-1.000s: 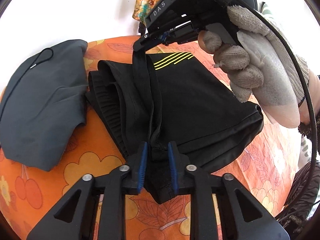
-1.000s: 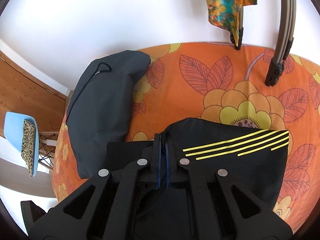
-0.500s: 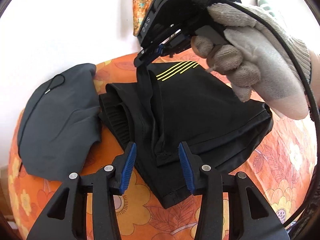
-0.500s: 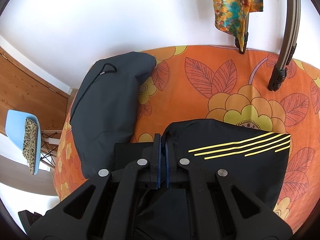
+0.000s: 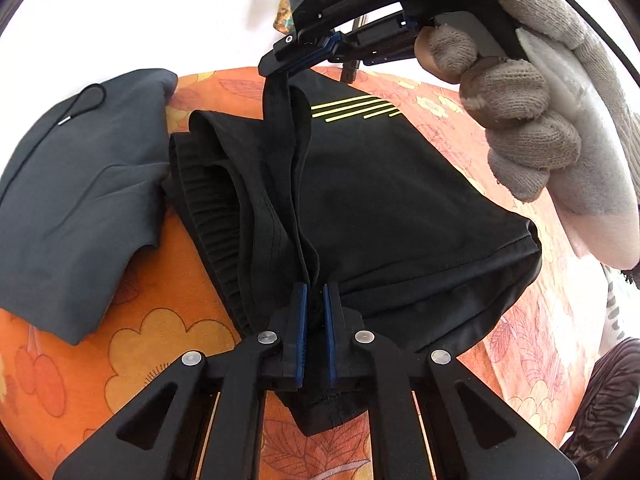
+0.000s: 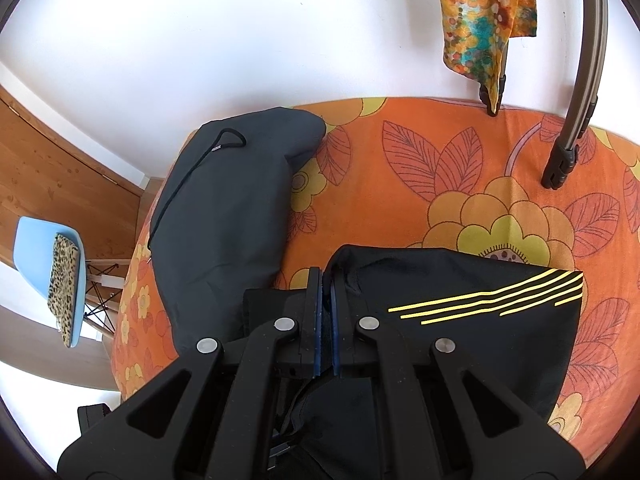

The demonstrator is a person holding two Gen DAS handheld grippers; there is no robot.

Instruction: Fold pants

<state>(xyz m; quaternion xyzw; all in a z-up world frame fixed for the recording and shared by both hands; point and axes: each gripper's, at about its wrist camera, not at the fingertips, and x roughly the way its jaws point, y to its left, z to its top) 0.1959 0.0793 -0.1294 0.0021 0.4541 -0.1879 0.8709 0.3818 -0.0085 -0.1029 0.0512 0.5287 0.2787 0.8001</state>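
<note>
one grey garment (image 5: pixel 76 200) touching black pants (image 5: pixel 400 208) – floral tablecloth (image 6: pixel 440 168) beneath

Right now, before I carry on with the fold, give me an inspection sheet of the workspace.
Surface: orange floral cloth covers the table, lying flat.
Job's things: black pants with yellow stripes, partly folded, one edge lifted between both grippers.
Clutter: dark grey garment with a drawstring, beside the pants and touching their waistband side.
Grippers: left gripper has just been closing and is shut on the near pants edge; right gripper is shut on the far edge, held by a gloved hand.
Cables: a black cable runs over the glove.
Surroundings: white wall, patterned scarf hanging, blue chair, dark curved stand.
</note>
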